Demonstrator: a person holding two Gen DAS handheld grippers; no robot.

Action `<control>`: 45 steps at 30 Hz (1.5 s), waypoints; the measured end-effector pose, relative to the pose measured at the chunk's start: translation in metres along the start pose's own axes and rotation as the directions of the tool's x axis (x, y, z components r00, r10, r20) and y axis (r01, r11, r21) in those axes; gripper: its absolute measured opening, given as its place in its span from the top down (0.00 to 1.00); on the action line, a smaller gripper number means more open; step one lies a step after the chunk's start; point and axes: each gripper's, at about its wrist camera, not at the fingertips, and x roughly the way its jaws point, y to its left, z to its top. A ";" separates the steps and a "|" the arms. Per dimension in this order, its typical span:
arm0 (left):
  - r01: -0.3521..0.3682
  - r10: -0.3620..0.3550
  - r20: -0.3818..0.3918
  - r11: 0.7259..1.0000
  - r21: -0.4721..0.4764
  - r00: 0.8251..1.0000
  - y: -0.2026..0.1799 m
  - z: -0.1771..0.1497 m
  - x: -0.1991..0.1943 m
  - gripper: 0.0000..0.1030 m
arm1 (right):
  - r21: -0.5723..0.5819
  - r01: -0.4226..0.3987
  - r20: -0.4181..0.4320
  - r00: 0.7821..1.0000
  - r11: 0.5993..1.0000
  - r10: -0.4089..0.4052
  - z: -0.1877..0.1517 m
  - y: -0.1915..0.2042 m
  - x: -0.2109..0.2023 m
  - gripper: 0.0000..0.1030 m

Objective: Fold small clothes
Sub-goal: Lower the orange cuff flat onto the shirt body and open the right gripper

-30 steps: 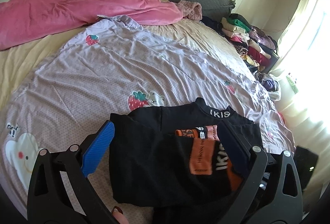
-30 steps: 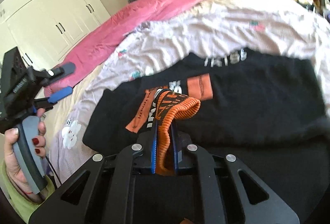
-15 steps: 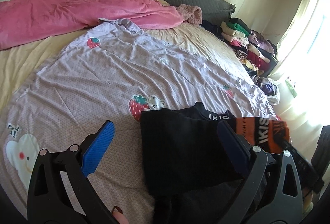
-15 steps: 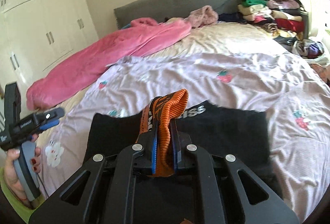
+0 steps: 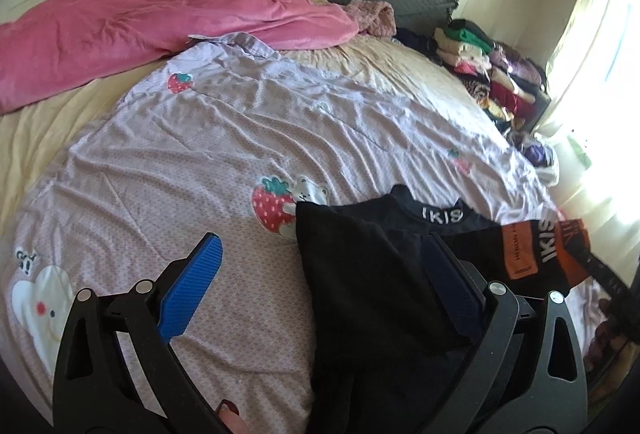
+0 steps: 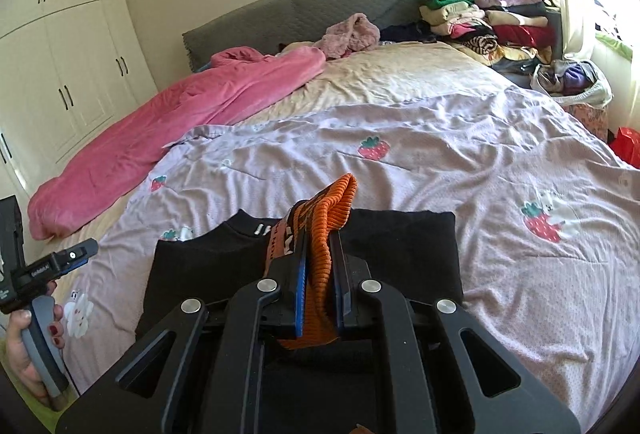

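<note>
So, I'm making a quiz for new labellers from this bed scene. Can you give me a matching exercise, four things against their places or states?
Things:
1. pink blanket
2. orange cuff
3. left hand-held gripper
4. stack of folded clothes

Places or states:
A. open, over the near edge of the black top
B. piled at the head of the bed, window side
C. clamped in the right hand-held gripper
D. bunched along the wardrobe side of the bed

Pairs: 1-D, 2-C, 3-A, 4-B
</note>
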 end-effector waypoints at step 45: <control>0.049 0.033 -0.295 0.963 0.266 0.955 -0.080 -0.068 0.095 0.47 | -0.110 0.037 -0.132 0.990 0.993 -0.051 -0.040 0.006 0.029 0.69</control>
